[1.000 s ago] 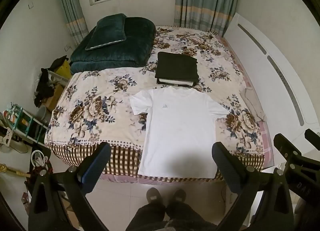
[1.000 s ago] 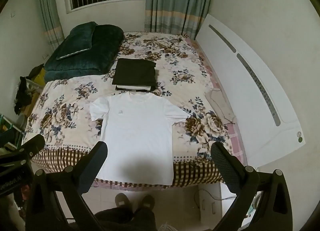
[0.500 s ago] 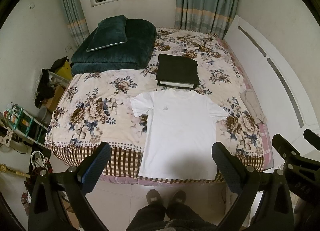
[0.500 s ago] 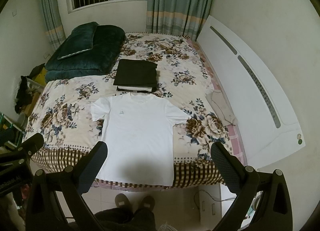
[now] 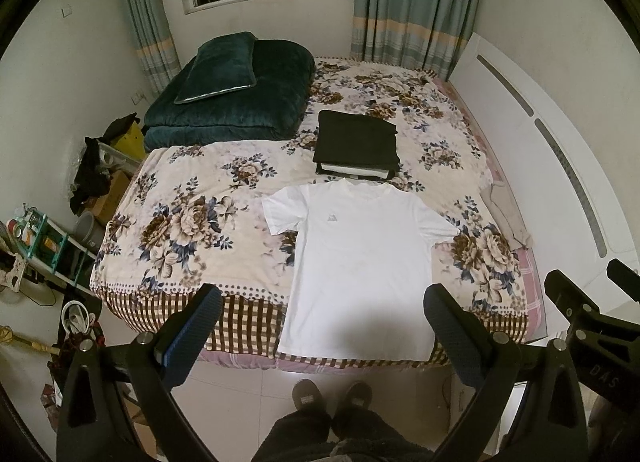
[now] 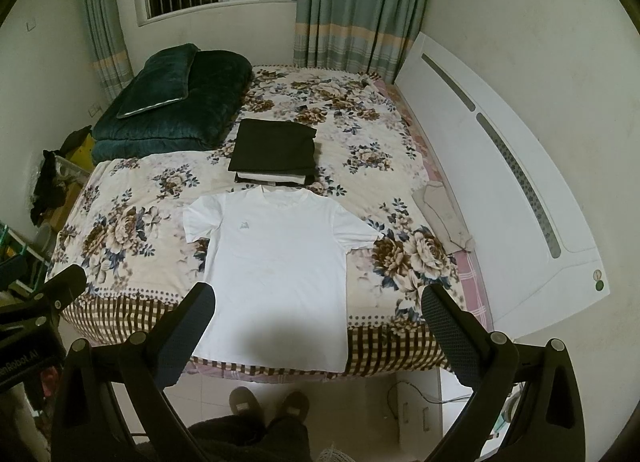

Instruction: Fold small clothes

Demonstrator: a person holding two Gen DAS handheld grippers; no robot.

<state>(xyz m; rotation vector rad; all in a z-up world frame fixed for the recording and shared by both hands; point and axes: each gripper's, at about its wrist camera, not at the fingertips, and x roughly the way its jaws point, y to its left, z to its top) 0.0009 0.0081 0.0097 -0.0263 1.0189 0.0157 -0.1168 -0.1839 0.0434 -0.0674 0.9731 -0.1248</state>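
Left wrist view only: a green shelf rack with clutter at far left, below-left of the left tongs; the black frame of the right tongs enters at its right edge. Right wrist view only: the full length of the white headboard, up and right of the right tongs, with two round marks near its lower end; the left tongs' frame enters at that view's left edge.

Left tongs: wide apart, holding nothing, touching nothing. Dark blue textured pad on the left finger. Both hover off the bed's near edge, above the tiled floor.

Right tongs: likewise wide apart, empty, clear of all cloth.

White T-shirt: lies flat, face up, sleeves spread, straight ahead between the fingers of each pair of tongs. Smooth knit, small grey chest logo, ribbed round collar on the far side. Its hem hangs just over the bed edge nearest the tongs.

Beyond the collar, just past it: a folded stack of clothes, dark rectangular top layer, pale layers below.

Ahead-left of the tongs: dark green quilt, plush, folded thick, with a matching pillow on top.

Bedsheet: cream, large brown-blue flowers, brown checked border.

Below the tongs: the person's two slippered feet on the floor.
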